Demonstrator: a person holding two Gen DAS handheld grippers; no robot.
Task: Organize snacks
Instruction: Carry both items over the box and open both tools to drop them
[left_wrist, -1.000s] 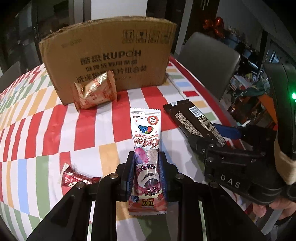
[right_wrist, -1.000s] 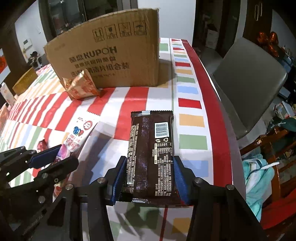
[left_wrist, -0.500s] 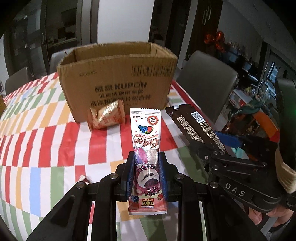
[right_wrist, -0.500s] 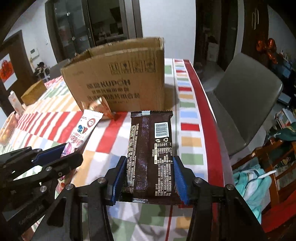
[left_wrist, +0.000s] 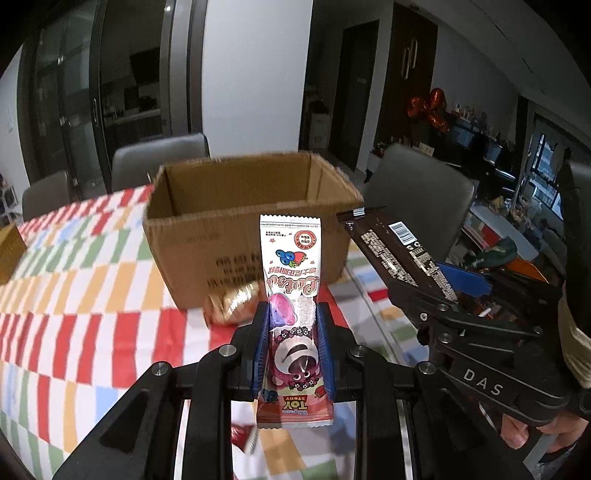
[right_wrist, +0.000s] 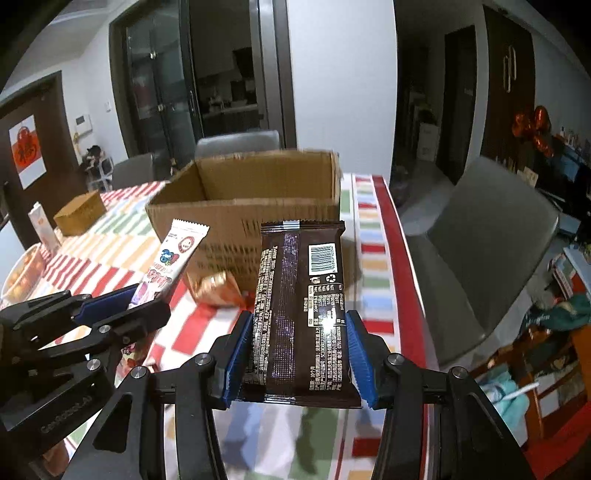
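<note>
My left gripper (left_wrist: 293, 343) is shut on a pink-and-white snack packet (left_wrist: 290, 258), held in the air short of an open cardboard box (left_wrist: 236, 206). My right gripper (right_wrist: 297, 354) is shut on a dark brown snack bar (right_wrist: 301, 295), also held in the air in front of the box (right_wrist: 258, 184). The two grippers are side by side; each shows in the other's view, the right gripper (left_wrist: 454, 291) and the left gripper (right_wrist: 122, 302). A gold-wrapped snack (right_wrist: 216, 290) lies on the tablecloth against the box front.
The table has a striped, checked cloth (left_wrist: 74, 295). A small red snack (left_wrist: 240, 434) lies below my left gripper. A small brown box (right_wrist: 79, 212) and a bowl (right_wrist: 22, 273) stand at the left. Grey chairs (right_wrist: 487, 236) stand around the table.
Both grippers have risen with their snacks, so the box's open top now shows from above. The gold snack has not moved.
</note>
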